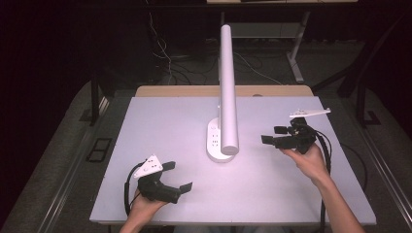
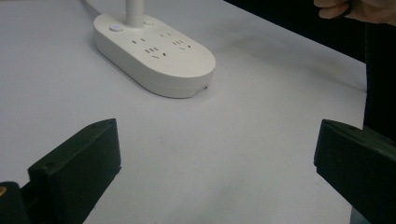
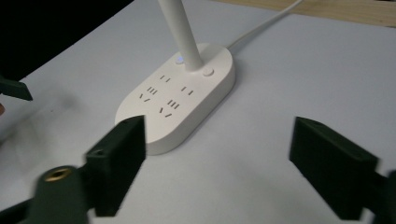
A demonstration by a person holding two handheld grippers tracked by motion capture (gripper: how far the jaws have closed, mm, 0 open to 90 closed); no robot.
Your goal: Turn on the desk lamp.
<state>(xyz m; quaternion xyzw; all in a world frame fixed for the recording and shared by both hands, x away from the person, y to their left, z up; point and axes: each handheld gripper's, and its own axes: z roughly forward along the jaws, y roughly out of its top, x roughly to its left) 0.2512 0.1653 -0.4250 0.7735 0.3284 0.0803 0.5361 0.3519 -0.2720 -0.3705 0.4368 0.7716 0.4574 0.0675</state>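
A white desk lamp stands mid-table on an oval base [image 1: 214,141] [image 2: 154,53] [image 3: 180,95] that carries several sockets and two buttons. Its long white arm [image 1: 228,92] leans toward the camera in the high view. At the front left of the table my left gripper [image 1: 177,176] [image 2: 217,158] is open and points at the base, with nothing between its jaws. Right of the lamp base my right gripper [image 1: 273,135] [image 3: 236,163] is open and empty too, facing the base from a short way off.
The white tabletop [image 1: 165,121] lies on a wooden desk whose edge [image 1: 194,91] shows at the back. The lamp's white cord [image 3: 266,23] runs off the far side. Cables and a table leg [image 1: 295,63] lie on the dark floor beyond.
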